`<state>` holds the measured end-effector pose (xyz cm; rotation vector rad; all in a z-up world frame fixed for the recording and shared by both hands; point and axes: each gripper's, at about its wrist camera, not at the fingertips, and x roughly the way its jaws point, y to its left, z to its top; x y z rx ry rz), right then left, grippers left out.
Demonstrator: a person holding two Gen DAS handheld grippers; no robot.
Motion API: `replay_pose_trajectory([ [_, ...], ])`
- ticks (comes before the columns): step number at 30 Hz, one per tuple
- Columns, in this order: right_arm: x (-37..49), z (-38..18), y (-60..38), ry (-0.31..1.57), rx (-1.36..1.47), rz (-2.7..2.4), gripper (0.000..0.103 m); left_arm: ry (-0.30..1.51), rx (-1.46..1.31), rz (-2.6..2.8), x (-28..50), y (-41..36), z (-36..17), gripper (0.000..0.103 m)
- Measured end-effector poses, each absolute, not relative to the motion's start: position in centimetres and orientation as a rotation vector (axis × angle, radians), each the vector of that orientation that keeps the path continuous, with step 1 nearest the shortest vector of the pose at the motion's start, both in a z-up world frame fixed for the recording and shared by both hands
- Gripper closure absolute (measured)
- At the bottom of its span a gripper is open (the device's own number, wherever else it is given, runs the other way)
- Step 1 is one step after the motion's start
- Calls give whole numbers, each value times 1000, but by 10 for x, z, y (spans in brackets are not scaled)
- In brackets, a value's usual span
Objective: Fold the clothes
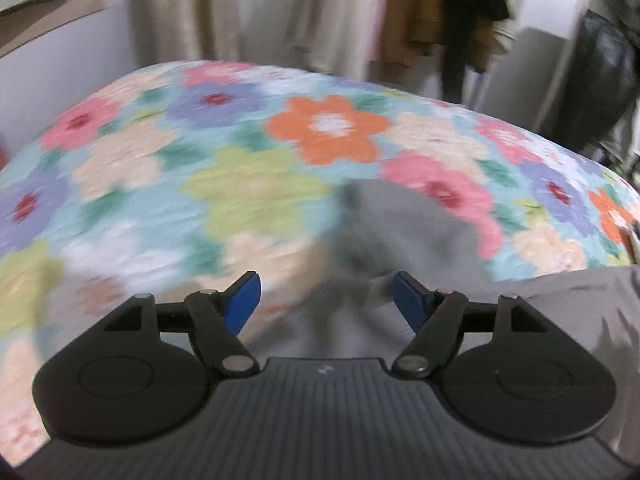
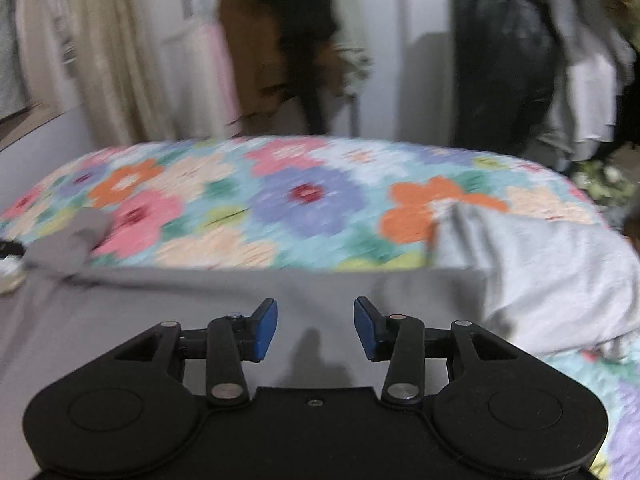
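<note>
**Grey garment spread on the floral bed, both tools apart above it**

Grey cloth fills the near half of both your views. In the right wrist view the grey garment [image 2: 168,320] lies flat under your right tool [image 2: 315,326], reaching from 9 o'clock across to about 3 o'clock. Its blue pads [image 2: 267,330] stand apart with bare cloth showing between them; nothing is pinched. At 9 o'clock a darker grey end of the garment is bunched and raised off the cover. At 3 o'clock a lighter grey piece [image 2: 540,272] is rumpled up; you cannot tell from this view whether it is part of the same garment or a second one.

In the left wrist view your left tool [image 1: 326,300] is also spread wide, its blue pads [image 1: 244,300] well apart. A fold of the grey garment [image 1: 400,236] rises between them toward 12 o'clock, and more grey cloth runs off toward 4 o'clock. The picture is too smeared to say whether either pad touches the cloth.

Under everything is the bed's flowered cover [image 1: 200,160], with orange, pink, violet and green blooms on pale blue. Beyond the bed, from 11 to 2 o'clock, hanging clothes [image 2: 280,40] in cream, brown and black line the wall.
</note>
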<state>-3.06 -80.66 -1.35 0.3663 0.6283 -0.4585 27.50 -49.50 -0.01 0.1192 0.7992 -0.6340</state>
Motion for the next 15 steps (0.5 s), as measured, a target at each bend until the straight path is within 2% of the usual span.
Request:
replay_pose_trajectory([
  [5,-24,-10,-757,648,392,-305,55,806,118,-638,263,-413,-7,36],
  [9,15,-10,-701,708,353,-199,55,836,100,-688,227,-365,-25,34],
  [15,81,-3,-635,780,308,-118,52,1037,151,-547,183,-309,-55,31],
])
